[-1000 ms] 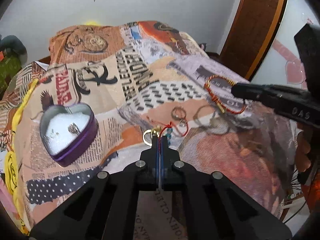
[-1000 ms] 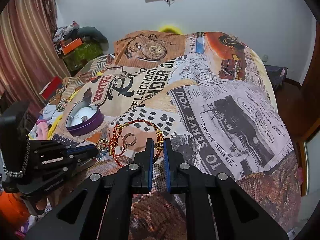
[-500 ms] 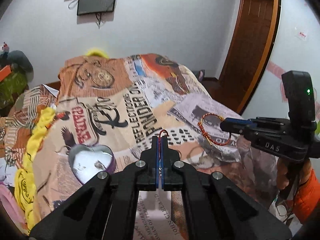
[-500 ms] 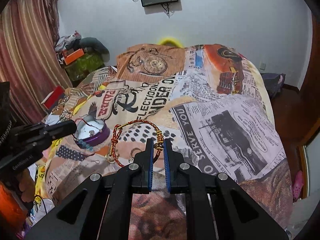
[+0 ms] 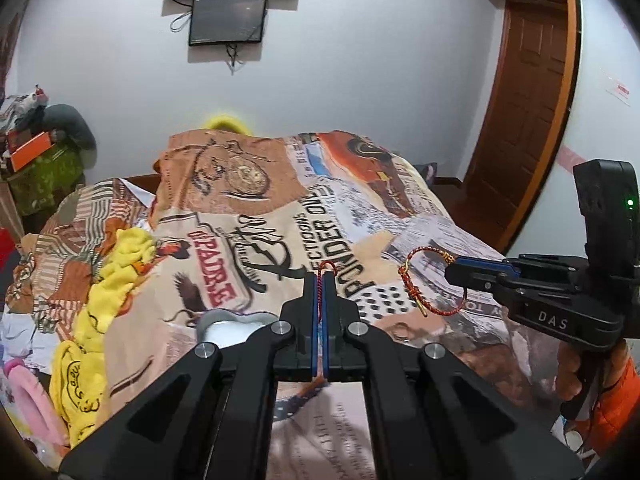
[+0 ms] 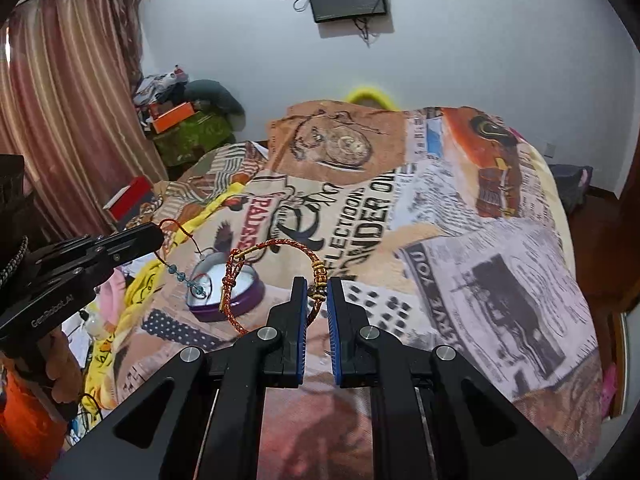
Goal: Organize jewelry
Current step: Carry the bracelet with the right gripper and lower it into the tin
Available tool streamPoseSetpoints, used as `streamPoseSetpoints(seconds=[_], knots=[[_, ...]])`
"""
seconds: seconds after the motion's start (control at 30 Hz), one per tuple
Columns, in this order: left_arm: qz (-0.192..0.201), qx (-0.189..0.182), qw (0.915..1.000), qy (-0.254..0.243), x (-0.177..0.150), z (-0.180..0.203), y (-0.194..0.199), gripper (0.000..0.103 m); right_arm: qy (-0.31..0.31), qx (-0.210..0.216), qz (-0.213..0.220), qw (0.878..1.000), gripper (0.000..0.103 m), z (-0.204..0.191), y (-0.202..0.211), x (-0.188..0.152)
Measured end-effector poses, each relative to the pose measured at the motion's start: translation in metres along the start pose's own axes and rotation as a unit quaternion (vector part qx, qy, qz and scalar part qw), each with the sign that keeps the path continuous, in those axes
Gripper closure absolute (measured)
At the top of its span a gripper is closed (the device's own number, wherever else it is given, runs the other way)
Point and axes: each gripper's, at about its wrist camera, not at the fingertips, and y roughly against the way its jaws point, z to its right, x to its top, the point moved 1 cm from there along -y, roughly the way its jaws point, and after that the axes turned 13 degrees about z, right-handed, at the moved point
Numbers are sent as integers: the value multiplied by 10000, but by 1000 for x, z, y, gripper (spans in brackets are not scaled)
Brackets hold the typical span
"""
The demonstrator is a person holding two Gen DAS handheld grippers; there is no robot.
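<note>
My left gripper (image 5: 319, 278) is shut on a thin red cord bracelet (image 5: 320, 292). In the right wrist view that cord (image 6: 182, 236) hangs from the left gripper (image 6: 158, 236) with blue beads (image 6: 182, 276) dangling above the heart-shaped purple tin (image 6: 236, 304). My right gripper (image 6: 317, 284) is shut on a red-and-gold braided bracelet (image 6: 276, 245), held up in the air; it also shows in the left wrist view (image 5: 416, 292) at the right gripper's tip (image 5: 450, 270). The tin's rim (image 5: 224, 316) peeks out beside my left fingers. A ring (image 5: 400, 336) lies on the bedspread.
A printed newspaper-pattern bedspread (image 6: 440, 216) covers the bed. Yellow cloth (image 5: 108, 280) is bunched at the left edge. Boxes and clutter (image 6: 180, 120) stand by the curtain. A wooden door (image 5: 528, 112) is at the right, a wall screen (image 5: 228, 20) behind.
Both grippers have risen from the bedspread with their bracelets. The left one lifted the red cord off the bed and now points higher, toward the wall.
</note>
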Motion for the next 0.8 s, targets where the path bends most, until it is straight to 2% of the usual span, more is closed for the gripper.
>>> streamPoseSetpoints(seconds=[0.4, 0.8], knots=[[-27, 318, 9987, 401, -7, -51, -6, 103, 152, 350, -265, 9989, 94, -36, -40, -2], [-326, 220, 9960, 801, -27, -82, -41, 103, 530, 493, -748, 9946, 94, -60, -91, -8]])
